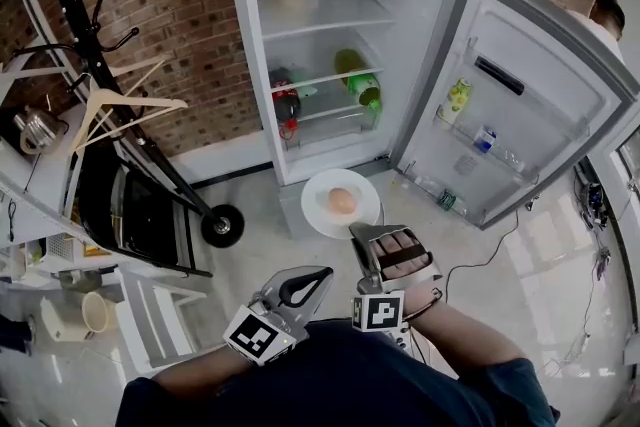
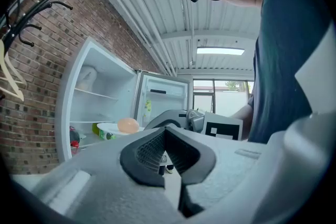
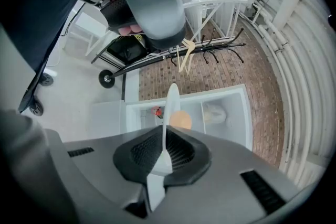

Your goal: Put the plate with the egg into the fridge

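The right gripper (image 1: 372,233) is clamped on the near rim of a white plate (image 1: 318,207). In the right gripper view the rim stands edge-on between the two dark pads, which press on it from either side. The plate reaches out ahead of the jaws, and the egg (image 1: 342,201) sits near its middle, just beyond the fingertips.

Further ahead of this gripper stands the open fridge (image 1: 243,65). Plate and egg are in front of its opening, not yet on a shelf. The fridge door (image 1: 540,115) is swung wide to the gripper's right. Inside, straight ahead, a green bottle (image 1: 360,80) lies on a shelf, with a red-capped item (image 1: 287,105) to its left.

The left gripper (image 1: 322,275) hangs just to the left of the right one and a little behind it. Its jaws are together with nothing between them — the tips meet. Well off to its left are a black coat rack (image 1: 90,45) and wooden hangers (image 1: 110,105).
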A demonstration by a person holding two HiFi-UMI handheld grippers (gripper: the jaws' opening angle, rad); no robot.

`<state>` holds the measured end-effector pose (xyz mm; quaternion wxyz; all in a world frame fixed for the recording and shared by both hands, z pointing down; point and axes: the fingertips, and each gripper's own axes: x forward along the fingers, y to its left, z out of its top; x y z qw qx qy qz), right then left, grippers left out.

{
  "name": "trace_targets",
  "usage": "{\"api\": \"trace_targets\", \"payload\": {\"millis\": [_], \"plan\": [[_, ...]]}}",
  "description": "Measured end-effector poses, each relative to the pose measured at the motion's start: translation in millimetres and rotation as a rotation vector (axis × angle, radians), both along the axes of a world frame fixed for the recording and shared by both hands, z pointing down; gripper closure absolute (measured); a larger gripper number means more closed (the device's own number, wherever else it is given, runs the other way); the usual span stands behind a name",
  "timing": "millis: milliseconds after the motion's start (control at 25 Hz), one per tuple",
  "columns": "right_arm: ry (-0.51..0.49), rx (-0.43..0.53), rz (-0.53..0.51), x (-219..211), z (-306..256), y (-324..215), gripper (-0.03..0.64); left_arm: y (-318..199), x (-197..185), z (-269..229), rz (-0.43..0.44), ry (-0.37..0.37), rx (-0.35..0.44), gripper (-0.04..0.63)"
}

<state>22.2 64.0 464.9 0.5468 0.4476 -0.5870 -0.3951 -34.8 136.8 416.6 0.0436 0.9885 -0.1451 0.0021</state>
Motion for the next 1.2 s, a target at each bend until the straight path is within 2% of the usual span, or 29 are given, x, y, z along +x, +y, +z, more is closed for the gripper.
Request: {"api": "trace_targets", "payload": {"millis": [440, 920, 1200], "plan": [[0.001, 0.012, -0.026, 8.0, 0.2, -8.1, 0.597, -1.9, 7.9, -1.5, -0.036, -0.004, -0.005, 0.598], [-0.006, 0.026, -0.102, 38.0, 11.2, -16.4, 0.597, 5.3, 45.9, 11.9, -0.123, -0.014, -0.022, 0.598], [-0.006, 0.009, -0.119, 44.6, 23.4, -35.2, 0.597, -13.2, 54.5, 19.1, -0.143, -0.009, -0.028, 0.598]]}}
